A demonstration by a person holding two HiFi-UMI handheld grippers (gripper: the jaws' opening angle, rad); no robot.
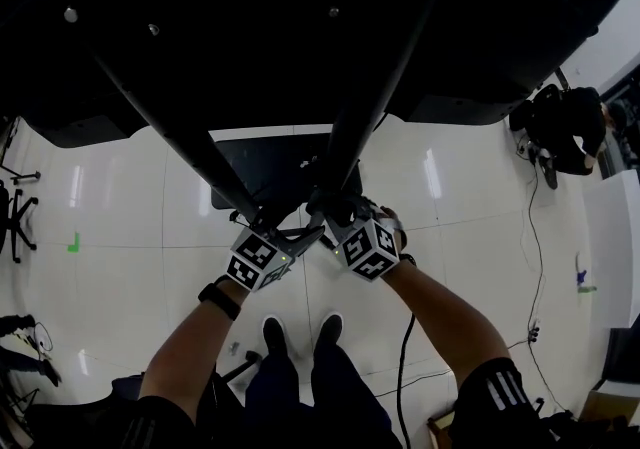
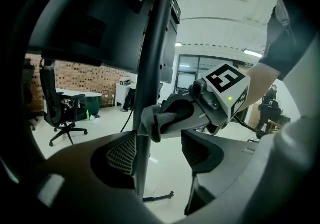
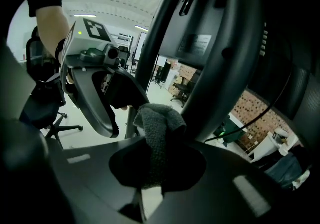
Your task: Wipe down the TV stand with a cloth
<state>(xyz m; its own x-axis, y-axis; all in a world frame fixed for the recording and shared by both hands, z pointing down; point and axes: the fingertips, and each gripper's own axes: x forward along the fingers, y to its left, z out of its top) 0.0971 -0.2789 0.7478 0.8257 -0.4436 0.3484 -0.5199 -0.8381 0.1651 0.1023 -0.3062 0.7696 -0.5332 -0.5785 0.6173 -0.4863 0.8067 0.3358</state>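
Glossy white floor (image 1: 120,237) fills the lower half of the head view, with a black office chair (image 2: 57,111) and a brick-patterned wall at the left edge of the left gripper view. Across the top of the head view spreads the dark TV stand (image 1: 385,77), its slanted struts converging toward the picture's centre, where both claws meet above the person's shoes.

At the bottom centre of its own view, the right claw (image 3: 157,165) is clamped on a grey cloth (image 3: 159,133), the bunched end standing up out of the jaws. In the left gripper view, that cloth touches the thin black strut (image 2: 152,68) at mid-height, just left of centre. The left claw (image 2: 160,150) has its jaws well apart and straddles the same strut. The strut runs close along one jaw pad, with a clear gap to the other, so this claw holds nothing.

Wiping looks to be under way on this strut, near where the legs join. The next move probably calls for sliding the cloth along the strut while keeping it pressed on. The open left claw would need to stay clear of the wiping path, or close gently to steady the stand. Only a small tuft of cloth meets the metal, so it may need turning to reach round the strut.
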